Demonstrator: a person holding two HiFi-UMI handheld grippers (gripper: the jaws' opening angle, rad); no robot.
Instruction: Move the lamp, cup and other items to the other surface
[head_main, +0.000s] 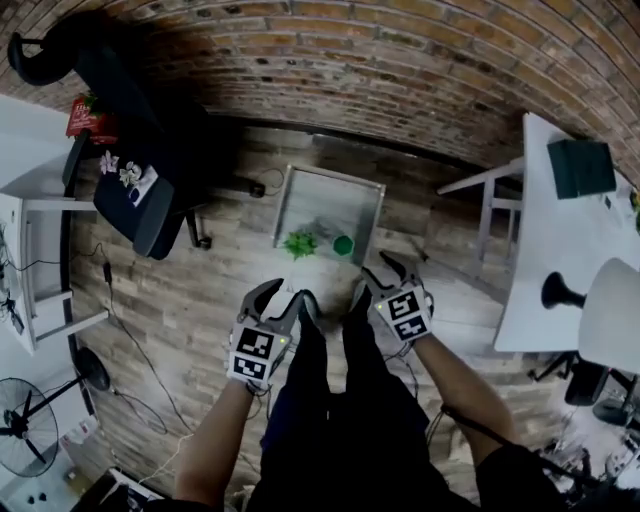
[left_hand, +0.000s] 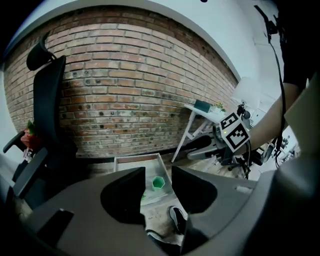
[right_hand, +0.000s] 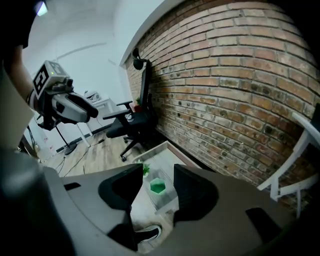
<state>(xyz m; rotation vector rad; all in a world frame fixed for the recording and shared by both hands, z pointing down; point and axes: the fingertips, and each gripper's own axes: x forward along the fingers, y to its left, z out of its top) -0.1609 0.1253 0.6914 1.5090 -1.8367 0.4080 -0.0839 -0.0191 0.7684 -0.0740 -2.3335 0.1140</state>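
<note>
Head view: low glass-topped table (head_main: 283, 205) on the wood floor by the brick wall, bearing a green cup (head_main: 343, 244) and, just beside it, a small green plant (head_main: 299, 243). Left gripper (head_main: 285, 297) and right gripper (head_main: 378, 280): both over the floor short of the table, jaws spread, nothing between them; each gripper view frames the cup in its gap, well ahead. Step judged: approach for a first pick. Handling: bring one gripper down over the cup, jaws straddling its walls, close squarely on opposite flats; keep the other clear of the plant; lift straight up before carrying, probably to the white desk (head_main: 540, 230).
</note>
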